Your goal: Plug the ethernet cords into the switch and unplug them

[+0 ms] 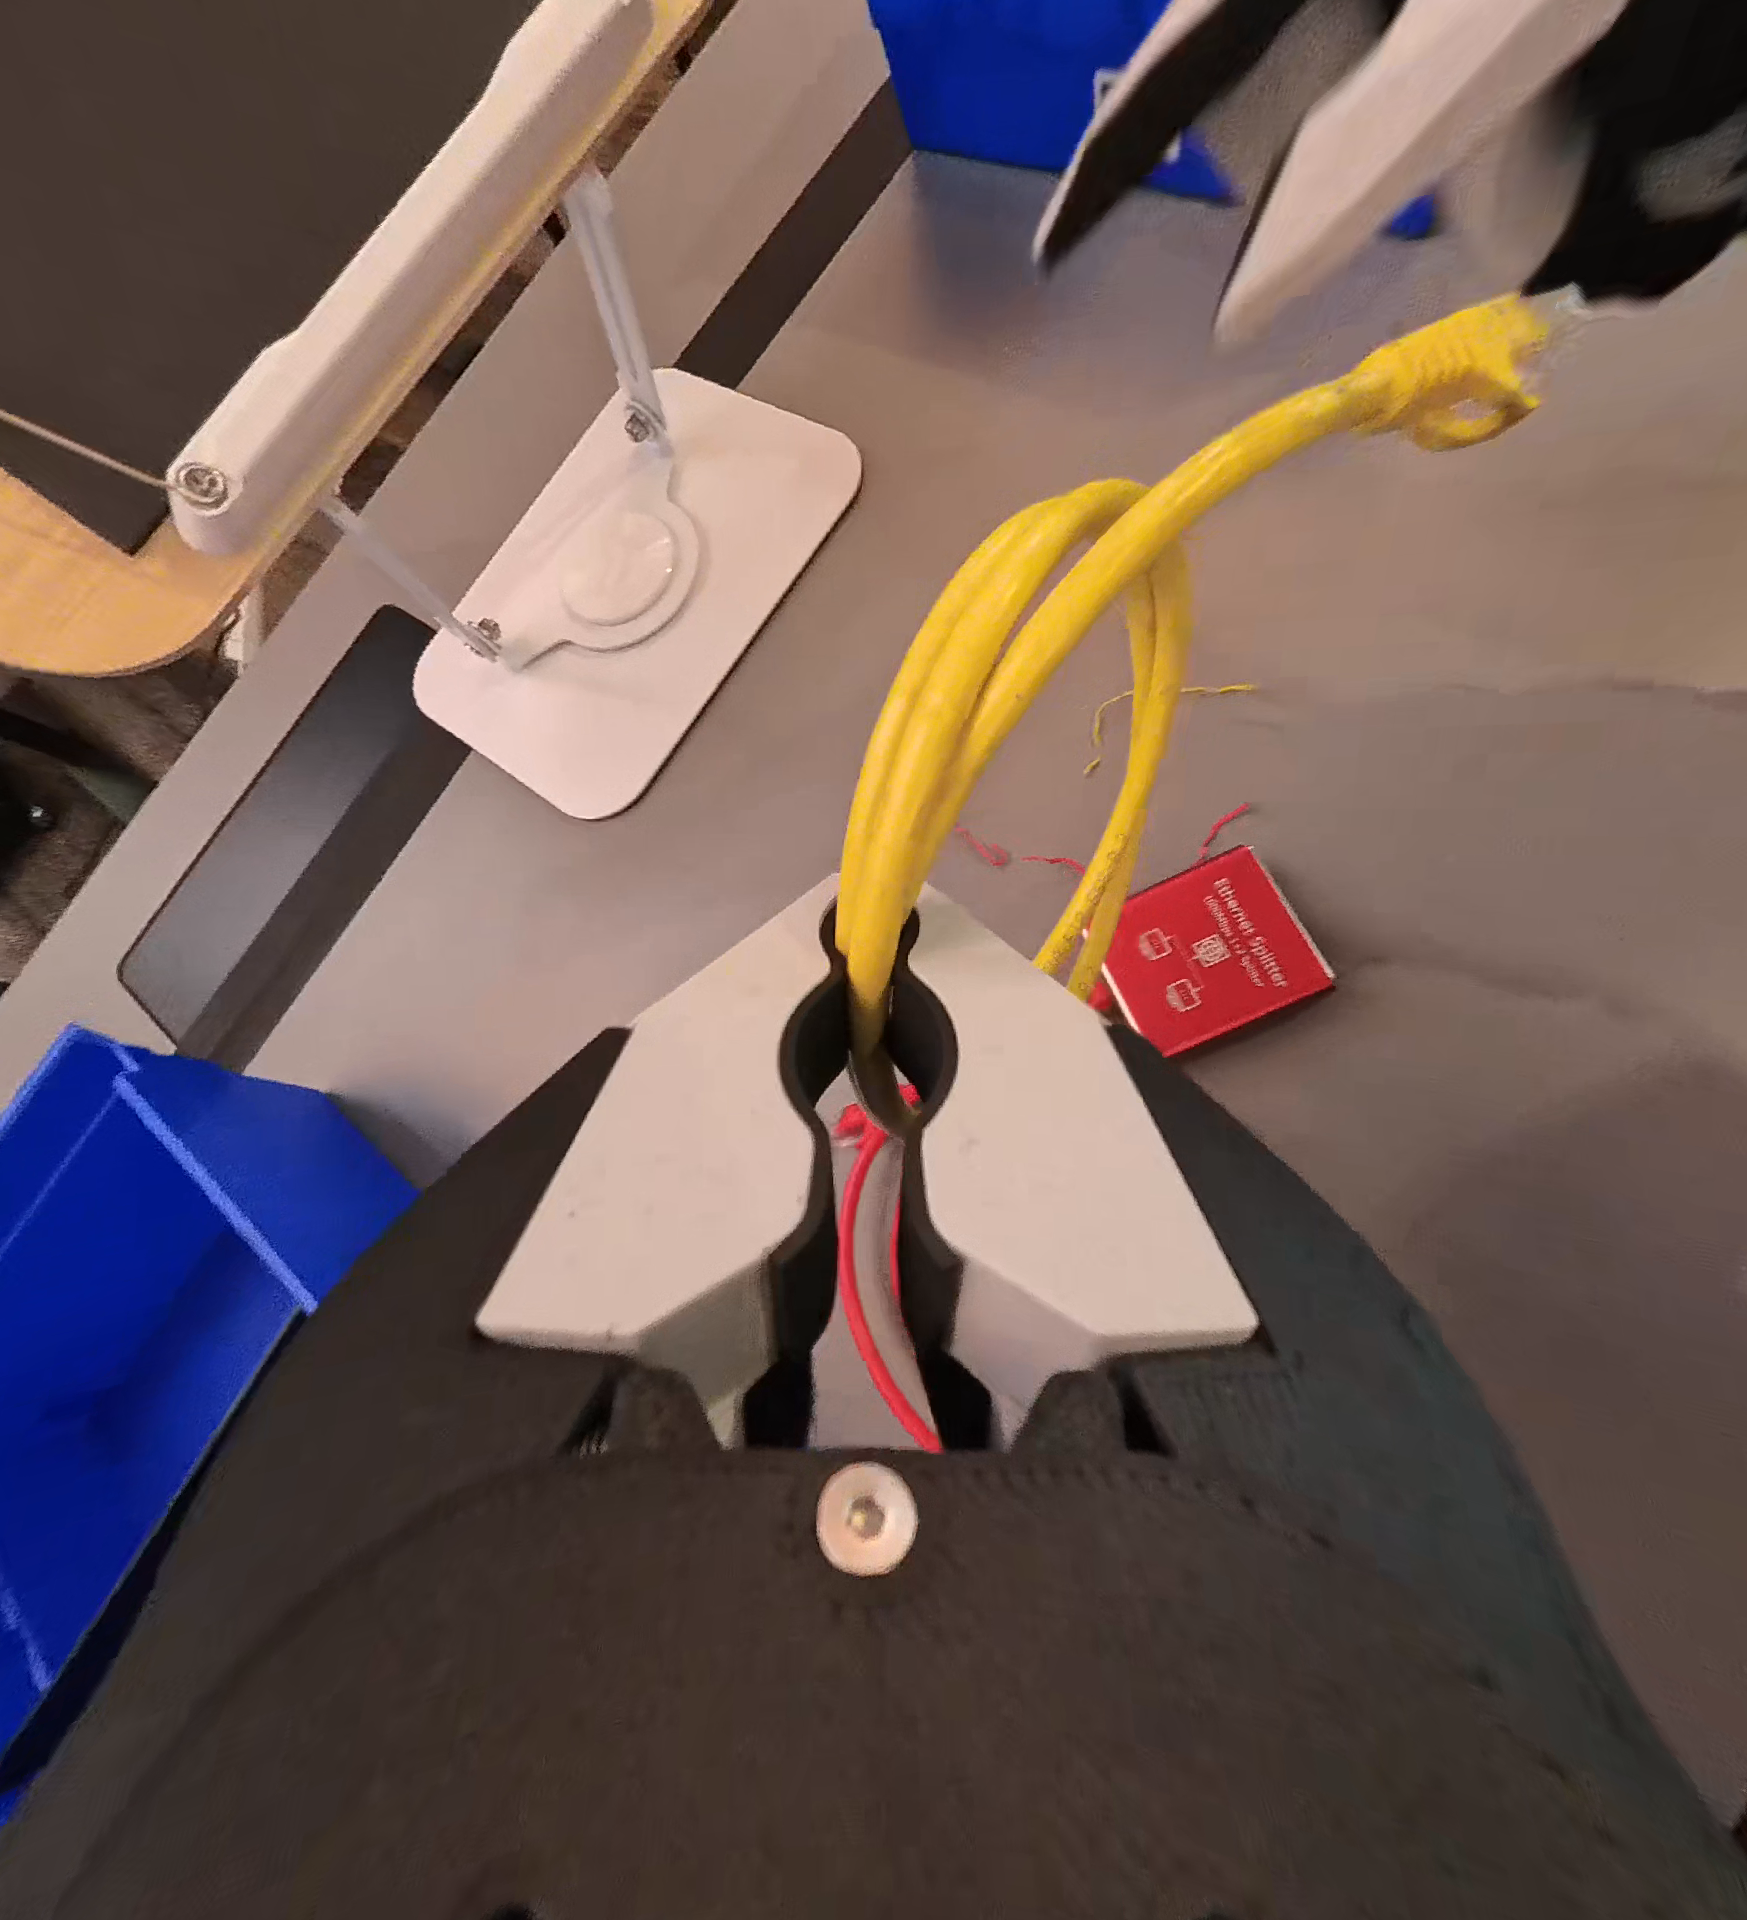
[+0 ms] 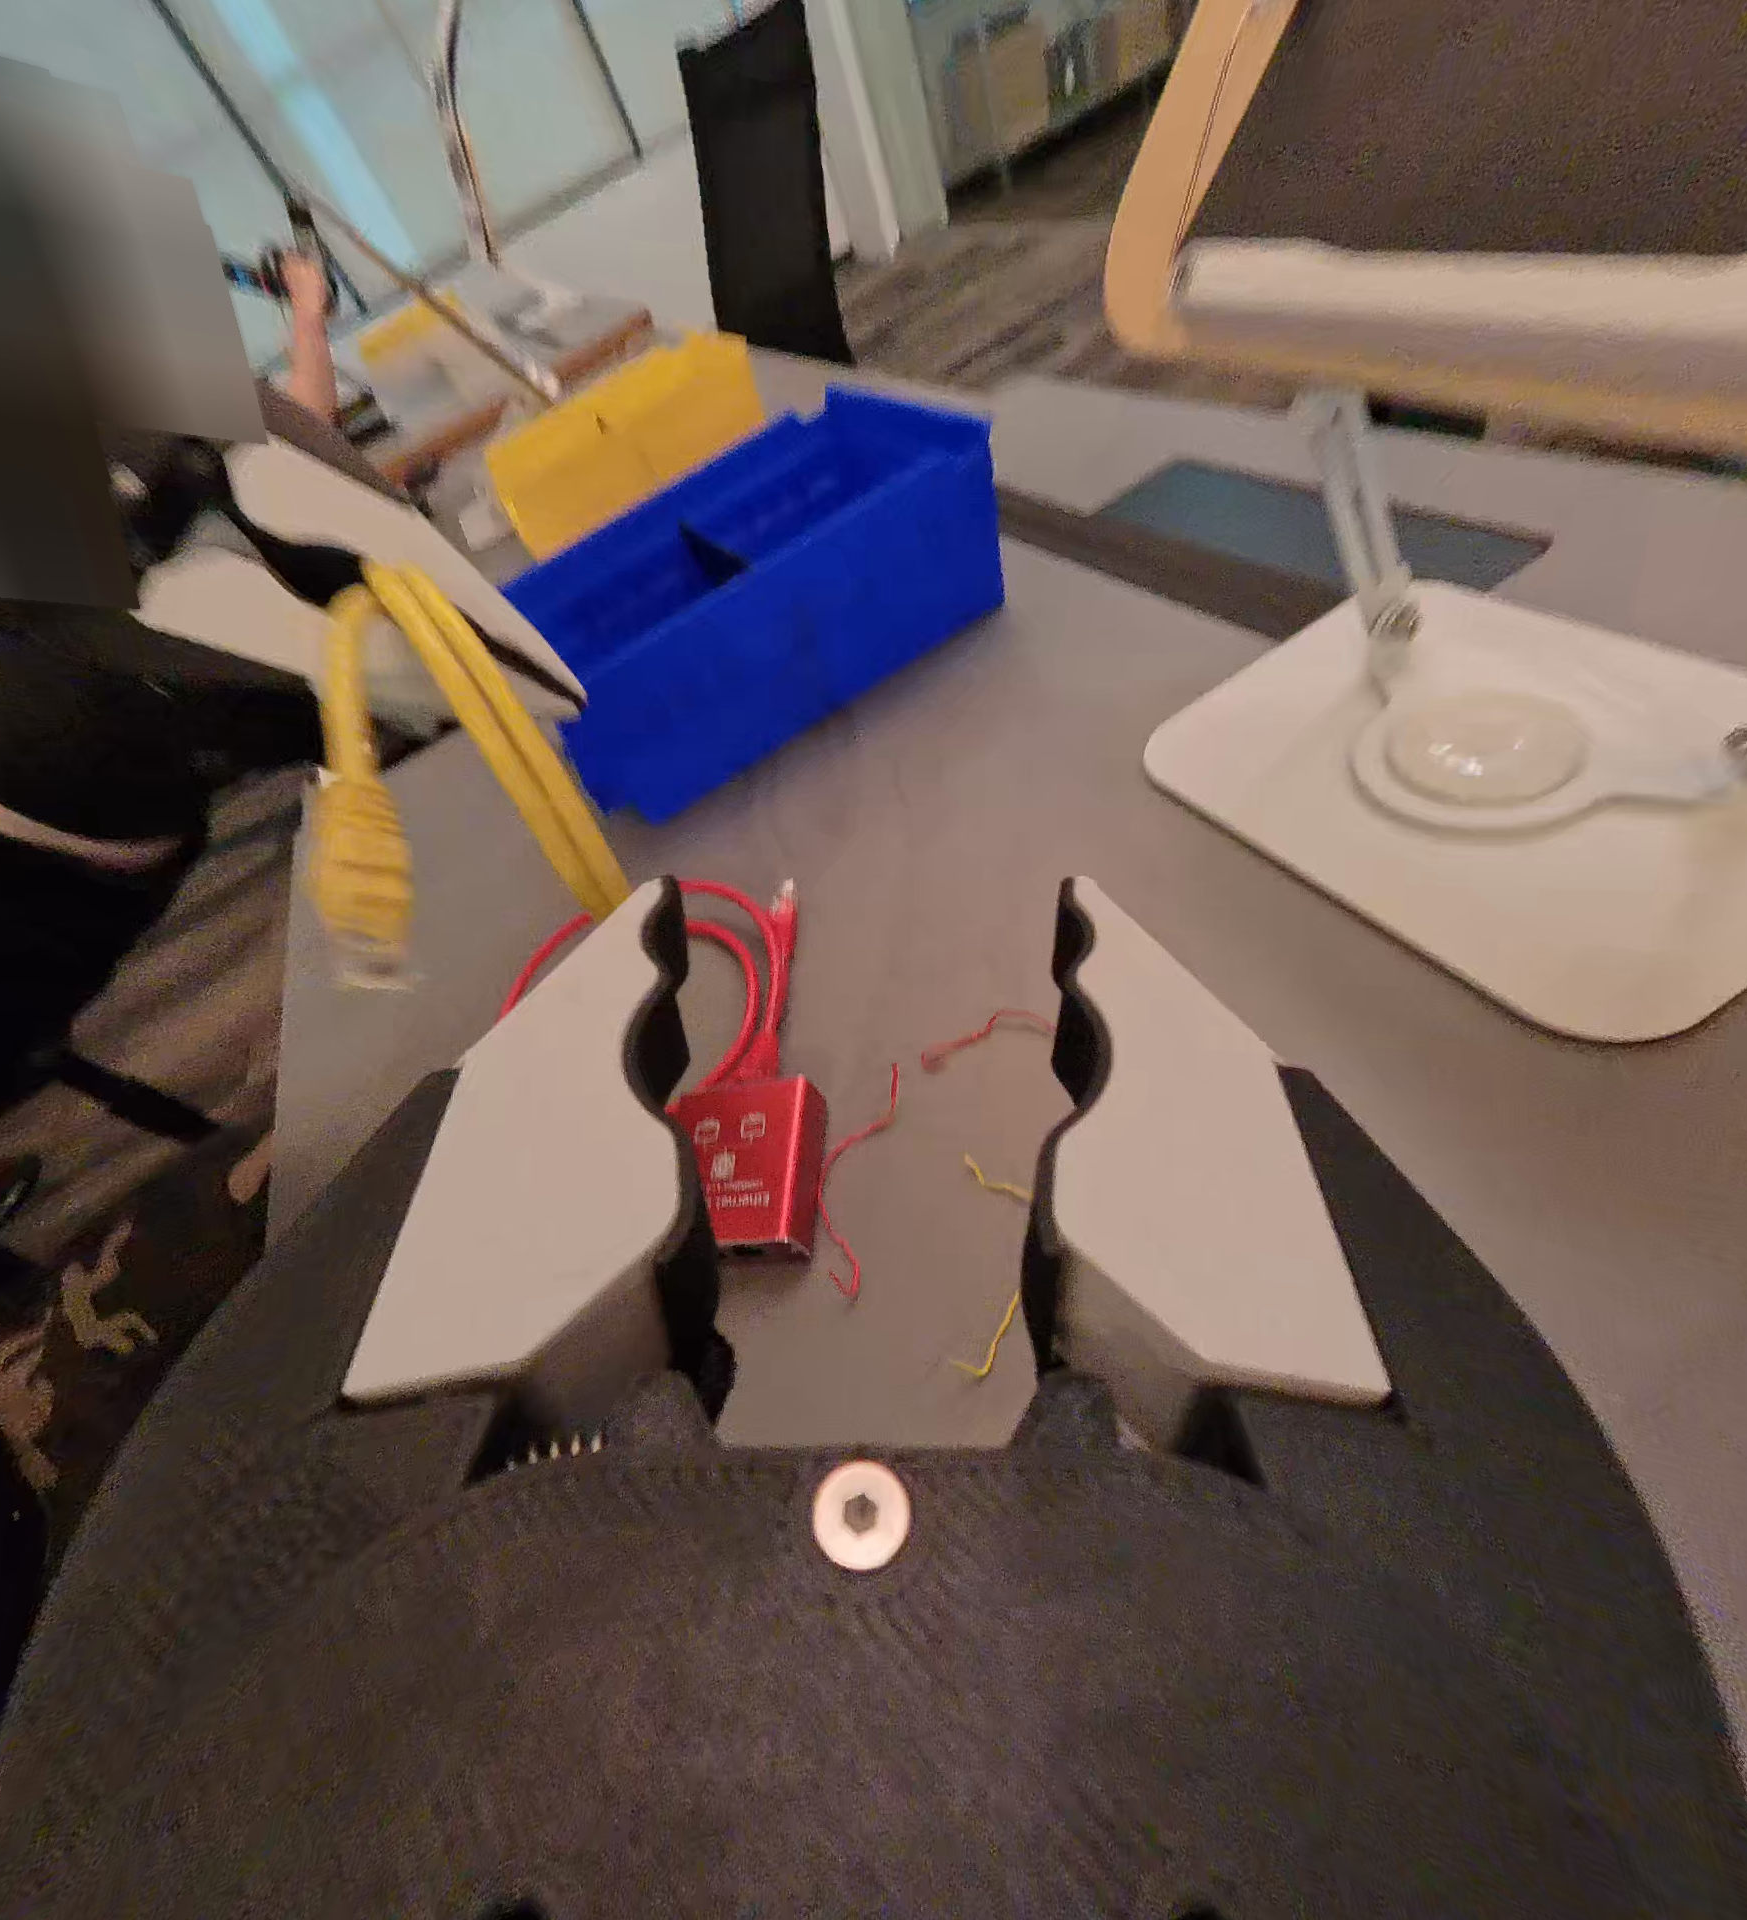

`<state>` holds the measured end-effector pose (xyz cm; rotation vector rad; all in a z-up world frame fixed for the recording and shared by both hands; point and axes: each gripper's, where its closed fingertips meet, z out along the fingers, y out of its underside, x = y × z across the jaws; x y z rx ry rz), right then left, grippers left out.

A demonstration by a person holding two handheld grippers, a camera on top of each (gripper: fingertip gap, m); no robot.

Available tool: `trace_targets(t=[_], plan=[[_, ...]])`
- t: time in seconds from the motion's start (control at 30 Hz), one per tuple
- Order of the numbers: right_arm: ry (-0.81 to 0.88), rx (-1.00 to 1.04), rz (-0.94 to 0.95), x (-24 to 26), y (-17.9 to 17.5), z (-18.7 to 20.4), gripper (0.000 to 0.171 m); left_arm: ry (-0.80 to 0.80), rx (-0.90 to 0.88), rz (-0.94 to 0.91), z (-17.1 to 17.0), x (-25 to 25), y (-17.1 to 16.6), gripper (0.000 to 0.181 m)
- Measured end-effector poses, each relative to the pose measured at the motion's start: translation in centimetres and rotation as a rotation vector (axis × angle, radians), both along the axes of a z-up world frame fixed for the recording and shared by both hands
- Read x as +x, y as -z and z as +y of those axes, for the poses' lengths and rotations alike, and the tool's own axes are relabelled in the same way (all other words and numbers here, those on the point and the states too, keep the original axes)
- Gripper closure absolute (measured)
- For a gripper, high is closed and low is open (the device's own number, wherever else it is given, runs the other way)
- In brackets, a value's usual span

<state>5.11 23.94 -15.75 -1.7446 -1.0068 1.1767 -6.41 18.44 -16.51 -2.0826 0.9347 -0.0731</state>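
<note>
— Gripping the looped yellow ethernet cord (image 1: 1014, 665), the left gripper (image 1: 871, 997) had its fingers pressed together around several strands, holding the bundle lifted off the grey table (image 1: 1471, 831). Did you see the plug?

— Yes. The yellow plug (image 1: 1451, 374) stuck out free at the far end of the loop, in the air and just below the right gripper (image 1: 1139, 281), not touching it as far as I could tell. In the right wrist view the same plug (image 2: 360, 862) hung down, blurred.

— And the right gripper's own state?

— Its fingers (image 2: 536, 1143) stood wide apart with nothing between them, tilted down over the table. The red switch (image 2: 760, 1158) lay flat on the table below the gap, close to the left-hand finger.

— Was anything plugged into it?

— A red cord (image 2: 760, 977) ran from its far end and curled on the table; I couldn't tell about the near ports. Thin red and yellow wire scraps (image 2: 874, 1132) lay beside it.

— The containers?

— A blue bin (image 2: 775, 613) sat past the switch, with a dark divider inside; I saw nothing in the compartments. A yellow bin (image 2: 620, 447) stood behind it, its inside hidden. Another blue bin (image 1: 90, 1299) sat by the left gripper. A white lamp base (image 2: 1492, 821) stood off to the right.
</note>
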Motion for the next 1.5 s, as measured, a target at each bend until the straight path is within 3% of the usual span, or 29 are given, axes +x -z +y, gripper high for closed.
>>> trace_targets(t=[0.13, 0.2, 0.3, 0.33, 0.4, 0.47, 0.6, 0.77, 0.9, 1.03, 1.27, 1.33, 1.37, 1.43, 1.5], plan=[[-0.153, 0.079, 0.102, 0.3, -4.9, -3.3, 0.130, 0.033, -0.024, 0.071, 0.0, -0.1, 0.0, 0.181], [-0.242, 0.126, 0.071, -0.7, -5.9, -5.7, 0.127, 0.043, -0.031, 0.119, 0.0, 0.2, -0.1, 0.181], [-0.275, 0.244, -0.149, -2.4, -4.2, -7.5, 0.124, 0.052, -0.061, 0.159, 0.0, 1.0, 0.1, 0.181], [-0.260, 0.296, -0.239, -2.8, -3.2, -7.5, 0.130, 0.057, -0.071, 0.163, 0.0, 1.3, 0.1, 0.181], [-0.232, 0.396, -0.378, -3.0, -1.9, -7.3, 0.166, 0.059, -0.075, 0.159, 0.1, 1.7, -0.1, 0.181], [-0.197, 0.422, -0.422, -2.9, -1.8, -6.8, 0.168, 0.067, -0.089, 0.147, 0.1, 1.8, -0.1, 0.181], [-0.175, 0.321, -0.267, -2.4, -4.0, -6.5, 0.168, 0.131, -0.084, 0.055, -0.1, 2.8, -0.9, 0.180], [-0.132, 0.237, -0.073, -0.6, -7.4, -5.6, 0.168, 0.176, -0.100, -0.168, -0.1, 3.0, -2.3, 0.156], [-0.116, 0.225, -0.019, 0.5, -8.8, -5.3, 0.168, 0.274, -0.161, -0.426, -1.1, 3.9, -2.9, 0.161], [-0.087, 0.223, -0.034, 1.8, -9.0, -4.5, 0.168, 0.349, -0.153, -0.560, -2.0, 4.3, -3.8, 0.171], [-0.159, 0.272, -0.112, 3.3, -8.6, -5.6, 0.168, 0.414, -0.092, -0.521, -3.1, 5.1, -5.5, 0.176], [-0.157, 0.295, -0.194, 4.0, -8.2, -5.9, 0.134, 0.427, -0.110, -0.499, -3.4, 5.4, -5.8, 0.176], [-0.146, 0.328, -0.248, 4.5, -8.0, -5.8, 0.125, 0.442, -0.132, -0.491, -3.7, 5.6, -5.9, 0.176], [-0.152, 0.404, -0.291, 5.3, -8.5, -6.4, 0.118, 0.454, -0.182, -0.455, -4.1, 5.9, -5.6, 0.176], [-0.192, 0.508, -0.230, 5.0, -10.3, -8.0, 0.124, 0.504, -0.231, -0.464, -4.9, 6.9, -5.9, 0.176]])
